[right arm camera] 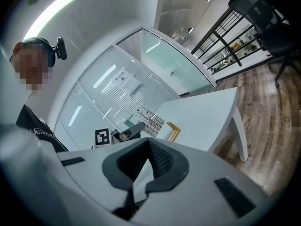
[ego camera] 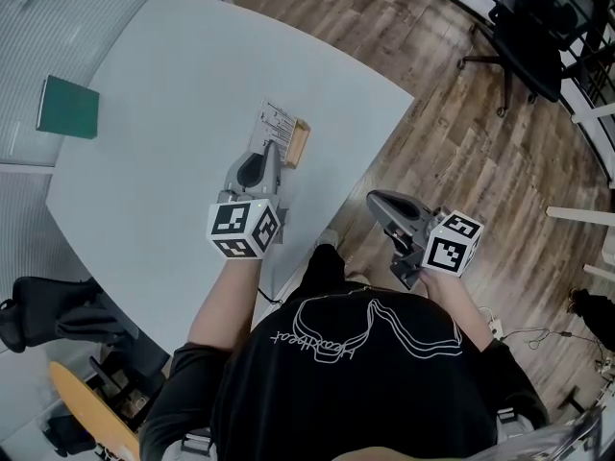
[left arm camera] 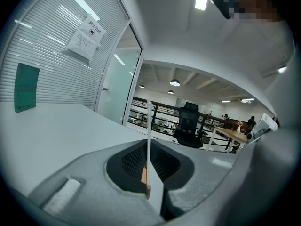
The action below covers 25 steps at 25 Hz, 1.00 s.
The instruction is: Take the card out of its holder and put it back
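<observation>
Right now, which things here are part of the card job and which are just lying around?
Job: card, wooden holder, left gripper at the card's edge, right gripper beside the table.
Lying about: green book, office chair, wall notice.

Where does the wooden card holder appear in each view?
Head view: wooden holder on the white table, at the left hand-held gripper tip.
Left gripper view: low centre, in line with its jaws.
Right gripper view: centre, right of the card.
Shared landmark: the white table.
</observation>
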### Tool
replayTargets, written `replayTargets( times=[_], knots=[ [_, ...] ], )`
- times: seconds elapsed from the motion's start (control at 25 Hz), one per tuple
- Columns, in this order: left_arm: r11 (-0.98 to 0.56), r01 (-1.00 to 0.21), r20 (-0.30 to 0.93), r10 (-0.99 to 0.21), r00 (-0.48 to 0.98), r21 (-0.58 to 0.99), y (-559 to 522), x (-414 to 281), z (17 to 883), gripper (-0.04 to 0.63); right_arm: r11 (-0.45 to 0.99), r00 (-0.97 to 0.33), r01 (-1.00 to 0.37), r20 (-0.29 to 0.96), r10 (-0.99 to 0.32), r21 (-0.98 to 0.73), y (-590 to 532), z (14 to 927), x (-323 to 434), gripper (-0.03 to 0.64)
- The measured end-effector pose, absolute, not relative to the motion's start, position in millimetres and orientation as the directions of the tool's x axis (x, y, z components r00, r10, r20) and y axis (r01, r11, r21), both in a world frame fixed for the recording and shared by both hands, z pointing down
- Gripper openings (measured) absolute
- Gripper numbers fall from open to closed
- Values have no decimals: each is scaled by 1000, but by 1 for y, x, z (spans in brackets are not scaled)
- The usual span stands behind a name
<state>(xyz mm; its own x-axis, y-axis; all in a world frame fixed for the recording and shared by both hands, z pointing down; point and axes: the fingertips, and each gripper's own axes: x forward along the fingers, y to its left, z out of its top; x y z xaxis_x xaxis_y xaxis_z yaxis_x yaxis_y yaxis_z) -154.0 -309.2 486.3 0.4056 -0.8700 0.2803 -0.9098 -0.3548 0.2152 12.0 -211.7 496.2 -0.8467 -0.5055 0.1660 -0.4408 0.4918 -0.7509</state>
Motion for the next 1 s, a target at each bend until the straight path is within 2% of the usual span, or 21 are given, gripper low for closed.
replayTargets(
  times=[1.0],
  knots=[
    [-372, -915, 365, -839, 403, 154, -317, -143, 518, 25, 462, -851, -431, 180, -493, -775, -218, 514, 15, 6]
  ],
)
